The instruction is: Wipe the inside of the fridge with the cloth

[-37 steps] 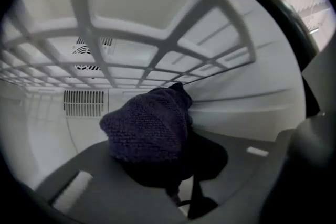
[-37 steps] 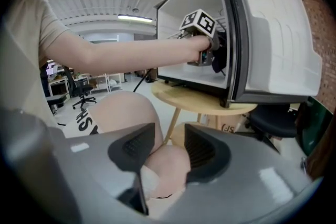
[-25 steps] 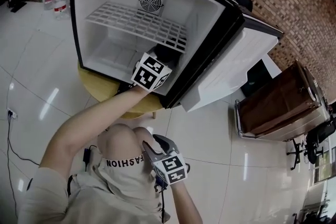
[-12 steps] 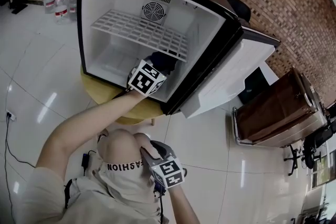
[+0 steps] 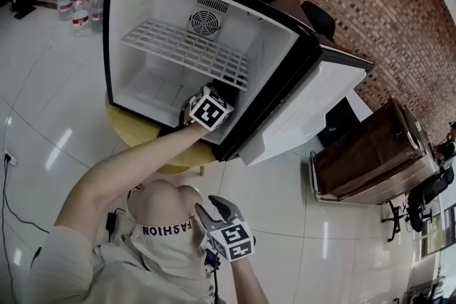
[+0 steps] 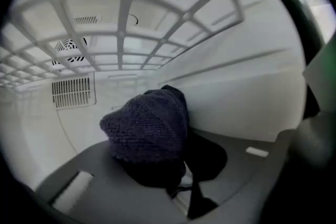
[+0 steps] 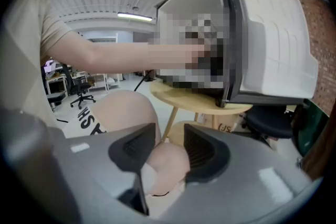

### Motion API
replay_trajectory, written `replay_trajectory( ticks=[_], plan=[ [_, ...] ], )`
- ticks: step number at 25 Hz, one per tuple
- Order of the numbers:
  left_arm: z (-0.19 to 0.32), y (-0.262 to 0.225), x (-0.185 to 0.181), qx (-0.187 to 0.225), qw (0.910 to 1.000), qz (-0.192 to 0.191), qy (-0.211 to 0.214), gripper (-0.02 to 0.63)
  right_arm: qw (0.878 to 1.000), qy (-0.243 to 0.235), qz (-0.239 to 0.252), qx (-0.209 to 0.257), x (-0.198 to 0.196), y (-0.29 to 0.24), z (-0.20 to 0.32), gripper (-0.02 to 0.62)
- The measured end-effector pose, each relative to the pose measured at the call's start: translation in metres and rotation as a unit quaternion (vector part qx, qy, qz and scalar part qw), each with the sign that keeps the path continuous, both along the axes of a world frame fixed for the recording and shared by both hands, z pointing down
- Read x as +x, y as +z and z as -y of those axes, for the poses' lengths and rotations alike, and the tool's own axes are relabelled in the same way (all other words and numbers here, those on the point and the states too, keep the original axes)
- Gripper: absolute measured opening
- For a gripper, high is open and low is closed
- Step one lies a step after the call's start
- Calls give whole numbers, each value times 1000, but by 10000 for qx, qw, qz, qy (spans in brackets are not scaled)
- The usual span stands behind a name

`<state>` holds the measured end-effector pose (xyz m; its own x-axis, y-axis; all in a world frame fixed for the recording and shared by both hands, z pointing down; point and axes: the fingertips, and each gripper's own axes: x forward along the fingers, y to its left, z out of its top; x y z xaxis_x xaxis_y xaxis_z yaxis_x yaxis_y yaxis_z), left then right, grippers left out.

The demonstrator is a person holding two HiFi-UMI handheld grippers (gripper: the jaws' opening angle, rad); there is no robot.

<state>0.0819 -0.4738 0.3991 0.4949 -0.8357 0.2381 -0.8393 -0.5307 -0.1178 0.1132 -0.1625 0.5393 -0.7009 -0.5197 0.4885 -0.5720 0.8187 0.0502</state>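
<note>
In the head view, one fridge (image 5: 142, 25) is seen standing open on one round table (image 5: 142, 135), with one door (image 5: 299, 110) swung to the right and one wire shelf (image 5: 189, 46) inside. Two grippers are counted: the left gripper (image 5: 211, 105) is reached in under the shelf at the near right of the cavity, and the right gripper (image 5: 217, 208) is held idle at the knee. As the fridge is not steadied, it is judged that it could be shifted on the small table by a hard push. In the left gripper view, the jaws are seen clamped on one dark knitted cloth (image 6: 147, 128), which appears pressed against the right inner wall (image 6: 247, 97) below the shelf. One round fan grille (image 6: 71, 50) and one slotted vent (image 6: 73, 93) are noted on the far wall. The cloth is bunched, so it could be pulled from the jaws by a dragging stroke; the shelf close above could be knocked if the gripper is lifted. In the right gripper view, the jaws are seen apart, having just been closed slightly, with nothing gripped; only the knee (image 7: 168, 162) lies beyond them.
</note>
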Motion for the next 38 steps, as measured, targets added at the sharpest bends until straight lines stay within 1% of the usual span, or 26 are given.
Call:
replay_trajectory(
  ticks=[2,3,5,6,7,8,9,10,11,12,13,14,16,18,20,23,26,28,30,33,34,35,37,38],
  plan=[
    [-36,2,3,-72,9995,-22,321,64,10000,25,13,-2,2,0,2,172],
    [-58,3,6,-137,9984,-42,547,64,10000,22,19,-13,2,1,2,172],
    [-107,3,12,-286,9927,-162,1164,66,10000,-4,-2,-33,0,4,1,172],
    [-130,1,15,-387,9873,-352,1497,66,10000,-19,-22,-44,1,7,1,172],
    [-148,-2,14,-501,9815,-617,1741,66,10000,-30,-27,-66,1,8,0,172],
    [-157,-5,10,-601,9778,-862,1811,67,10000,-33,-16,-93,1,9,-1,172],
    [-156,-6,2,-662,9786,-987,1682,67,9999,-29,0,-113,0,9,-2,172],
    [-145,-4,-9,-680,9832,-951,1403,67,9999,-20,9,-123,0,9,-2,172],
    [-128,-1,-20,-665,9890,-782,1062,69,9999,-8,10,-125,0,10,-3,172],
    [-108,4,-30,-636,9938,-535,742,69,9999,4,12,-125,0,12,-4,172],
    [-88,8,-37,-616,9966,-265,480,69,9999,15,13,-125,-1,13,-5,172],
    [-70,12,-42,-614,9977,-13,277,69,9999,22,6,-122,-1,13,-7,172],
    [-38,15,-41,-629,9971,421,-7,69,9999,21,-23,-112,-1,12,-8,172],
    [-10,25,-31,-689,9944,800,-105,69,9999,31,-37,-106,2,9,-8,172],
    [13,43,-15,-877,9918,928,-38,71,9999,85,-41,-84,6,6,-7,172],
    [28,59,-1,-1202,9894,809,13,71,9998,191,-25,-60,14,4,-6,172],
    [18,67,-8,-1677,9836,664,1,67,9998,219,-6,-42,22,1,-6,172],
    [-1,67,-7,-1904,9797,591,206,67,9997,234,39,-10,26,-1,-6,172],
    [-27,65,-4,-2107,9753,395,528,67,9996,247,95,56,28,-3,-7,172],
    [-82,59,4,-2276,9663,130,1196,67,9993,227,195,230,28,-12,-6,172],
    [-108,53,7,-2297,9611,-1,1535,67,9989,209,266,329,27,-20,-5,172],
    [-137,44,10,-2302,9534,-209,1939,67,9981,168,378,455,26,-32,-6,172],
    [-197,20,15,-2269,9325,-722,2717,67,9938,-47,716,854,20,-69,-8,173],
    [-222,9,15,-2214,9241,-882,2987,67,9890,-238,899,1152,15,-94,-10,175]
  ],
)
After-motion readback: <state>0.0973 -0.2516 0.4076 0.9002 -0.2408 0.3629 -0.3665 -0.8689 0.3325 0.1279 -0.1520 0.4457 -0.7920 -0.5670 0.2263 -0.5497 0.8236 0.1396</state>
